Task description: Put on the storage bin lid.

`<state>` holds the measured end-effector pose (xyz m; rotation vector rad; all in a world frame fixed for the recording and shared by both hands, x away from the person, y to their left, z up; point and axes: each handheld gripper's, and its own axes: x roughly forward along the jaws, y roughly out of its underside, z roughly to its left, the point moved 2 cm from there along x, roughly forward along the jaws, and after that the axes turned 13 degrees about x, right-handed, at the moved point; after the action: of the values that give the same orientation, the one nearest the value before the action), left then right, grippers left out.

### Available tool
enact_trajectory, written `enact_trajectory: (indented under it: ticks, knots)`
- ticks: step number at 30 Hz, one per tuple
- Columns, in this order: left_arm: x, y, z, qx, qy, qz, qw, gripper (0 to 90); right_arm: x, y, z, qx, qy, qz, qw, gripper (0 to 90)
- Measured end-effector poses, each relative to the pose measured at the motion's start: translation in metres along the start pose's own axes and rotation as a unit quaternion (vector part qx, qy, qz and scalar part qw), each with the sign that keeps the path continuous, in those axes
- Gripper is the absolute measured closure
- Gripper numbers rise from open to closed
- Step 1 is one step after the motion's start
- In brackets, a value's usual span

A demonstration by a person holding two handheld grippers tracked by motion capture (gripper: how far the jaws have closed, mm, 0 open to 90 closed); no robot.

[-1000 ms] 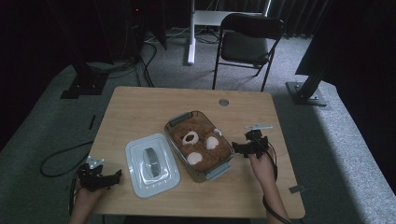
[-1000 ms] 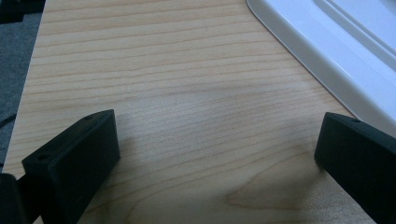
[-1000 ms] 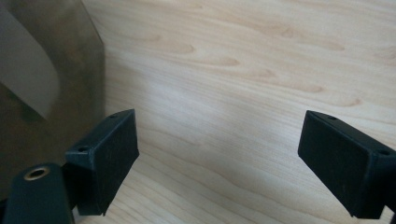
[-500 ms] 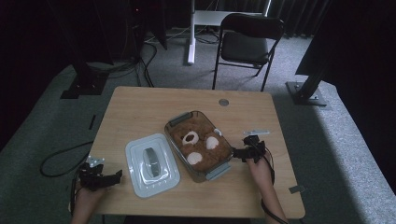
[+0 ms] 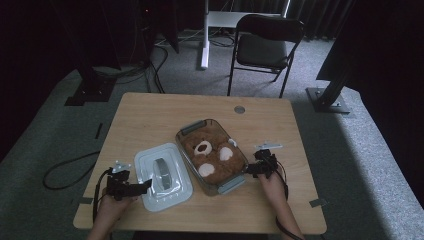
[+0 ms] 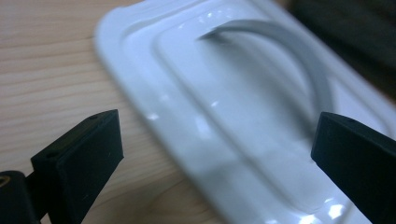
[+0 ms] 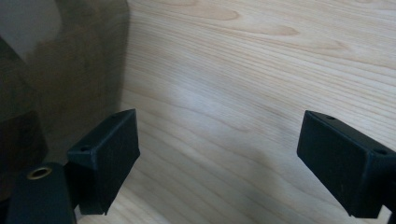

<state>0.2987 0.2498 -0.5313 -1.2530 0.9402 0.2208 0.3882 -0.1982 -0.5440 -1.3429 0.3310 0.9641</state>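
On the desk point(image 5: 150, 115) a dish point(image 5: 212, 155) lay near the middle, with a lid point(image 5: 163, 176) flat on the desk just to its left and nearer the person. A plush bear point(image 5: 212, 156) lay in the dish. The left hand-held gripper point(image 5: 145, 186) sat at the lid's near left edge, the right hand-held gripper point(image 5: 248, 170) just beside the dish's right wall. Behind the desk stood a chair point(image 5: 265, 47) on the floor.
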Motion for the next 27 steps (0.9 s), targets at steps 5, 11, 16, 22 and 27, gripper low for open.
enact_trajectory:
  ticks: [5, 11, 16, 22, 27]
  knots:
    - [0.008, -0.015, -0.017, 0.022, 0.013, -0.006, 0.9997, 2.9, 0.001, 0.004, 0.010, -0.006, -0.011, 0.002, 0.9999, 12.2]
    - [0.027, -0.027, -0.031, 0.042, 0.010, -0.001, 0.9991, 2.9, 0.002, 0.013, 0.031, -0.017, -0.027, 0.006, 0.9995, 12.2]
    - [0.040, -0.029, -0.033, 0.056, -0.006, 0.017, 0.9983, 6.1, 0.002, 0.019, 0.048, -0.028, -0.036, 0.009, 0.9989, 12.3]
    - [0.037, -0.023, -0.022, 0.048, -0.003, -0.001, 0.9988, 41.6, 0.004, 0.024, 0.063, -0.014, -0.030, 0.000, 0.9995, 12.4]
    - [0.033, -0.018, -0.011, 0.027, 0.012, -0.018, 0.9994, 58.3, 0.006, 0.023, 0.069, -0.004, -0.029, -0.019, 0.9994, 12.8]
